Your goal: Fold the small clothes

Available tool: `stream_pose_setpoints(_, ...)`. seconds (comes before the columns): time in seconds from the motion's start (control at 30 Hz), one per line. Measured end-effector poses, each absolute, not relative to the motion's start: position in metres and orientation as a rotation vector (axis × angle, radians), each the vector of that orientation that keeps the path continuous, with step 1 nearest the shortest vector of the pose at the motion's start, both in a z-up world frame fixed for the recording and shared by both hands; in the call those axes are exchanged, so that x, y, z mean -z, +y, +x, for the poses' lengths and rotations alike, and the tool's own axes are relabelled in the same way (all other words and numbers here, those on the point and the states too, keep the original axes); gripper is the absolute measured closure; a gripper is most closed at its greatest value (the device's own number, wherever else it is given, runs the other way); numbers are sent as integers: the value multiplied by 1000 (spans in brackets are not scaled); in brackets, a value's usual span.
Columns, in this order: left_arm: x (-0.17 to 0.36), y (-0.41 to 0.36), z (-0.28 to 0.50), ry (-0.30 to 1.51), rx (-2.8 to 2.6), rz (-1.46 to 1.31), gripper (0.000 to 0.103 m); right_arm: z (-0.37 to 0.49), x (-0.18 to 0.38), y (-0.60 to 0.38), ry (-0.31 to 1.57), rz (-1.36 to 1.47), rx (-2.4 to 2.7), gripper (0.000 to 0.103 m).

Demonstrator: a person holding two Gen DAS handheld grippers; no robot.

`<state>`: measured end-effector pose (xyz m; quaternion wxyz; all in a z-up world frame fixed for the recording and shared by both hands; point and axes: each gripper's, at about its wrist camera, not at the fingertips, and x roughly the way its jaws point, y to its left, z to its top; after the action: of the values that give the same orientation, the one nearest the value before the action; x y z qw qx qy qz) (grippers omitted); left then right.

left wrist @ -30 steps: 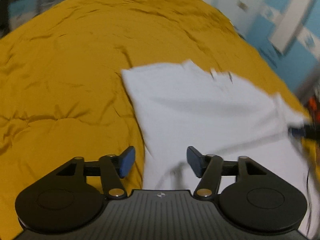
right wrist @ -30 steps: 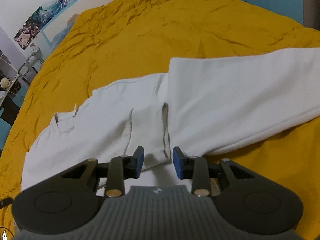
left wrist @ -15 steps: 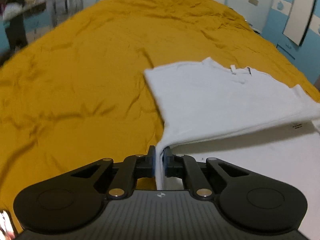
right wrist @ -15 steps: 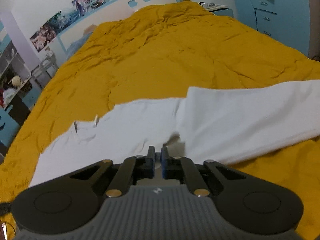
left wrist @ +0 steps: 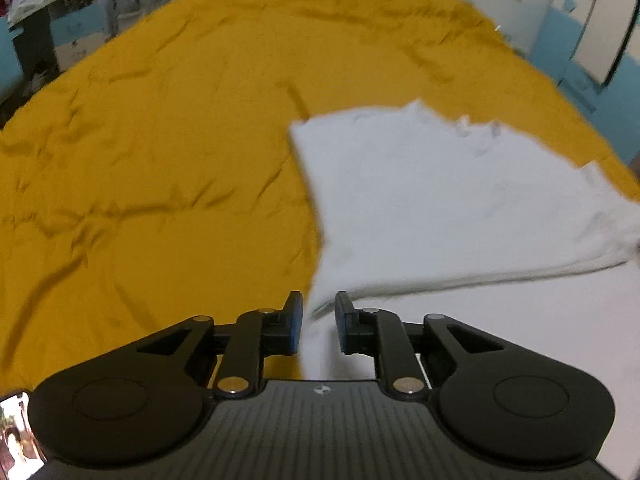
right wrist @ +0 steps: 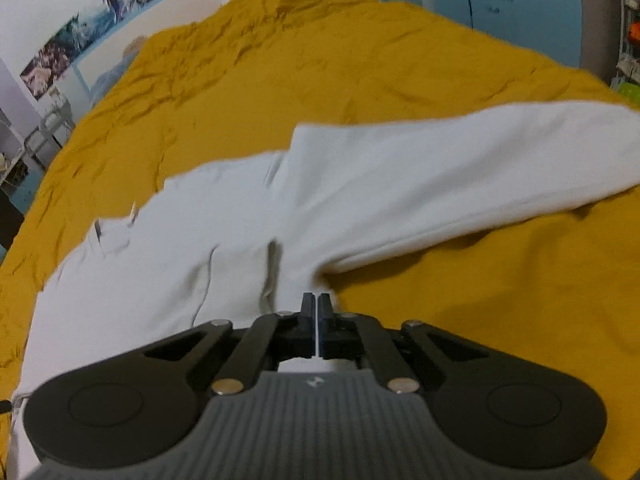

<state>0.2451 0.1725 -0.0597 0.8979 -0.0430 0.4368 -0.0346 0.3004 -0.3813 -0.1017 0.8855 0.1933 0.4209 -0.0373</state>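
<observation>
Each matte black plastic hand-held gripper looks alike: the left hand-held gripper (left wrist: 316, 324) and the right hand-held gripper (right wrist: 317, 326) have two round disc housings, angled link arms with silver rivets, blue-faced finger pads (left wrist: 295, 322), and a ribbed dark grey body bearing a small white emblem.

A second ago both tongs stood open over the flat white garment (left wrist: 452, 200). The right tongs (right wrist: 317, 320) have since pinched shut on its edge. The left tongs (left wrist: 318, 322) clamped a fold and are now opening, cloth between the pads. The picked-up layer now lies further across.
</observation>
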Motion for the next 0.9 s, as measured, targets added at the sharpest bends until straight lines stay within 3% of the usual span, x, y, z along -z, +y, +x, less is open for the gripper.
stream_pose_setpoints(0.1, 43, 158, 248, 856, 91, -98, 79, 286, 85, -409, 838, 437, 89, 101)
stream_pose_setpoints(0.17, 37, 144, 253, 822, 88, -90, 75, 277, 76, -434, 805, 476, 119, 95)
stream_pose_setpoints(0.23, 34, 129, 258, 788, 85, -94, 72, 267, 66, -466, 760, 528, 167, 79)
stream_pose_setpoints(0.43, 44, 78, 278, 751, 93, -91, 64, 232, 62, -583, 634, 727, 377, 67)
stream_pose_setpoints(0.6, 56, 51, 291, 773, 48, -94, 59, 208, 77, -670, 530, 906, 477, 66)
stream_pose_setpoints(0.8, 68, 45, 306, 801, -39, -143, 57, 211, 107, -733, 546, 979, 588, 66)
stream_pose_setpoints(0.9, 70, 45, 310, 813, -68, -164, 57, 213, 123, -751, 550, 993, 603, 72)
